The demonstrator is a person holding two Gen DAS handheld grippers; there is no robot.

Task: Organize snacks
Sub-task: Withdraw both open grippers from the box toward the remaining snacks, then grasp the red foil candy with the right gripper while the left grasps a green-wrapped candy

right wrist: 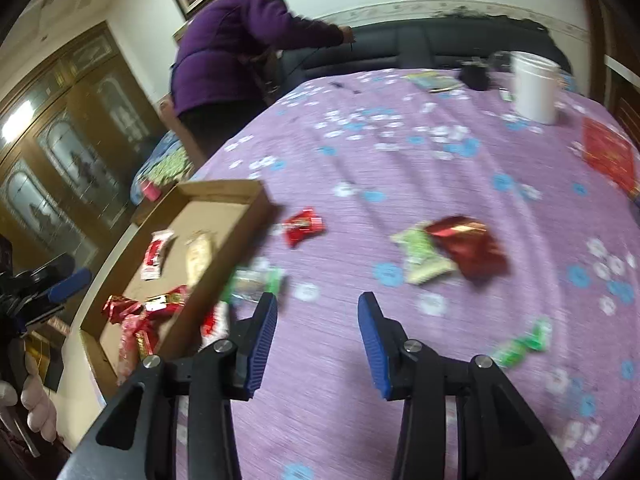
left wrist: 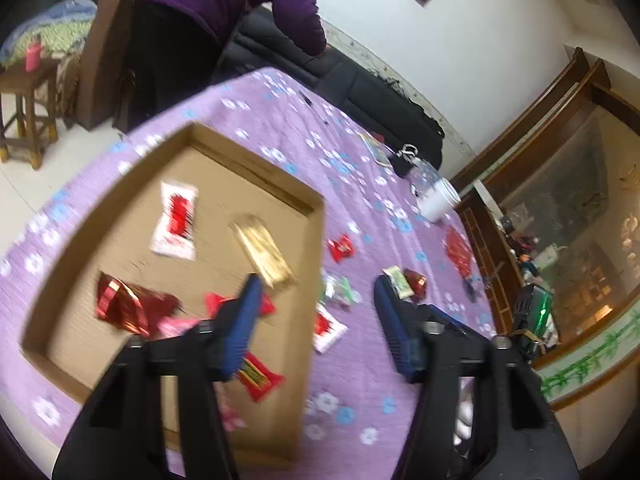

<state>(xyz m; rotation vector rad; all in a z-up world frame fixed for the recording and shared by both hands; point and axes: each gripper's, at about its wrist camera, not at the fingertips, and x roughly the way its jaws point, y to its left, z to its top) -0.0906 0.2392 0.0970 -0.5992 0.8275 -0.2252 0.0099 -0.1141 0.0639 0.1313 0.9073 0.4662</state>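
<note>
A shallow cardboard tray (left wrist: pixel 316 216) (right wrist: pixel 224 190) lies on the purple flowered tablecloth and holds several wrapped snacks: a white-red packet (left wrist: pixel 176 220), a gold bar (left wrist: pixel 264 250), red foil sweets (left wrist: pixel 120 304). My left gripper (left wrist: pixel 316 284) is open and empty, held over the tray's right wall. My right gripper (right wrist: pixel 318 302) is open and empty above bare cloth. Loose snacks lie on the cloth: a small red candy (right wrist: pixel 302 224) (left wrist: pixel 341 247), a green-white packet (right wrist: pixel 420 258), a red foil sweet (right wrist: pixel 468 246), a green candy (right wrist: pixel 524 344), a clear-green one (right wrist: pixel 260 280).
A white cup (right wrist: pixel 534 86) (left wrist: pixel 438 200), a red packet (right wrist: pixel 608 156) and a black object (right wrist: pixel 474 74) sit toward the far side of the table. A person in purple (right wrist: pixel 236 64) bends over a black sofa (right wrist: pixel 432 46) behind. A wooden cabinet (right wrist: pixel 68 128) stands at left.
</note>
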